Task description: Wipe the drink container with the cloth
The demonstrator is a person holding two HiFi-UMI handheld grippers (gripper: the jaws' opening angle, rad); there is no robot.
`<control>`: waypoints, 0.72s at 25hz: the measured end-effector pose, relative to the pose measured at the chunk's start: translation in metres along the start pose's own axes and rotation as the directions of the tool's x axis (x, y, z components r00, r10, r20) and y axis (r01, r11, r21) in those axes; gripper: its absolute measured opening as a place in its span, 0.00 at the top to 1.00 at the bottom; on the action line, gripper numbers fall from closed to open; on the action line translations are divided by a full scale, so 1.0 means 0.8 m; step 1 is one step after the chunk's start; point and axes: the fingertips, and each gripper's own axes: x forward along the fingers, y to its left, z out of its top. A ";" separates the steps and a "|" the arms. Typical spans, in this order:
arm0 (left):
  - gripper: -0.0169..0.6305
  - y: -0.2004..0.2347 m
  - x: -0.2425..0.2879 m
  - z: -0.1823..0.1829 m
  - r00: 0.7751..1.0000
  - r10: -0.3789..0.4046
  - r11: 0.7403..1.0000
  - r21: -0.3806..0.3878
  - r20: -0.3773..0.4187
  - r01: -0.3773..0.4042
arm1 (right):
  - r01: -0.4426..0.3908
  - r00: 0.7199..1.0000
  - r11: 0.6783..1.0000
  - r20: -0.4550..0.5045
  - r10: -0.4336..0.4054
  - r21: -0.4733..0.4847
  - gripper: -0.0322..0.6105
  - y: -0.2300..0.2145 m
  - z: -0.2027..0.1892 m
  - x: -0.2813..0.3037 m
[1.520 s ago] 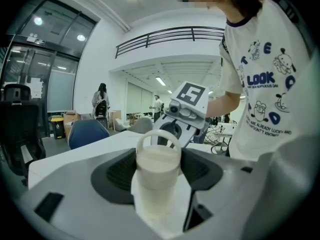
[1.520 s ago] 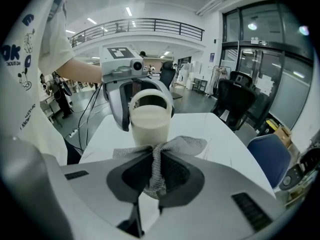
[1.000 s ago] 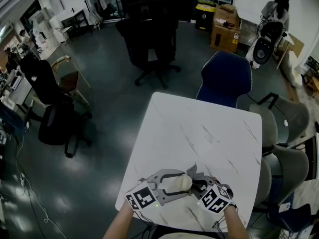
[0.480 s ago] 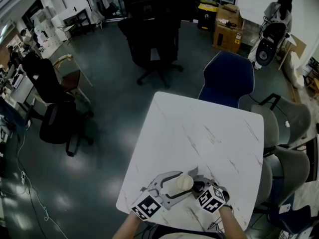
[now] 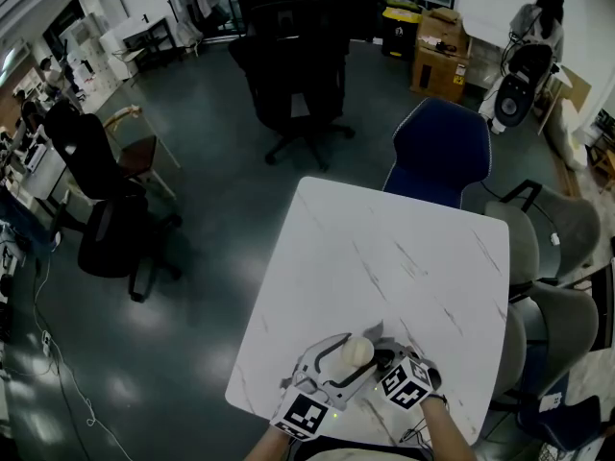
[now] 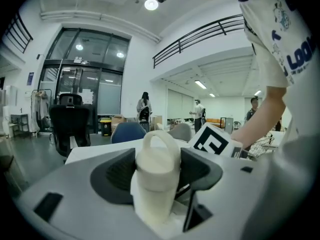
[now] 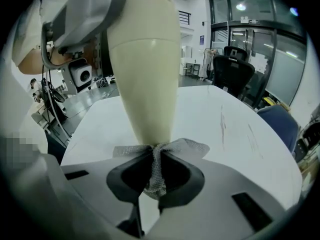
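Clamping drink container (image 6: 153,191): left gripper (image 6: 159,170) fingers | right gripper (image 7: 156,173) fingers pinched on cloth (image 7: 189,146)

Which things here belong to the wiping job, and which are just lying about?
Job: drink container, in left tongs; cloth, in right tongs.
Lying about: blue chair, black office chair, cardboard box.
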 end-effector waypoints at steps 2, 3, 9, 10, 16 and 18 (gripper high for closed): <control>0.54 0.001 0.000 0.000 1.000 0.030 1.000 -0.008 0.000 -0.030 | 0.002 1.000 1.000 0.000 -0.002 0.004 0.88 0.000 0.000 0.001; 0.54 0.002 0.000 0.000 0.999 0.043 0.999 -0.019 0.002 -0.043 | 0.003 1.000 1.000 0.000 -0.003 0.005 0.88 0.000 0.000 0.001; 0.54 0.004 -0.001 0.000 0.999 0.047 0.998 -0.048 0.018 -0.046 | 0.006 1.000 1.000 0.001 -0.006 0.007 0.88 -0.001 -0.001 0.003; 0.54 0.004 -0.001 0.001 0.999 0.043 0.998 -0.056 0.018 -0.042 | 0.003 1.000 1.000 0.002 -0.003 0.006 0.88 -0.001 -0.001 0.003; 0.54 0.001 -0.001 -0.004 0.999 -0.045 0.999 -0.011 0.015 0.045 | -0.009 1.000 1.000 0.025 0.009 -0.012 0.88 0.000 0.011 -0.012; 0.54 0.001 -0.002 -0.005 0.997 -0.071 0.997 0.004 0.012 0.071 | -0.008 0.999 1.000 0.034 0.008 -0.023 0.88 0.000 0.019 -0.020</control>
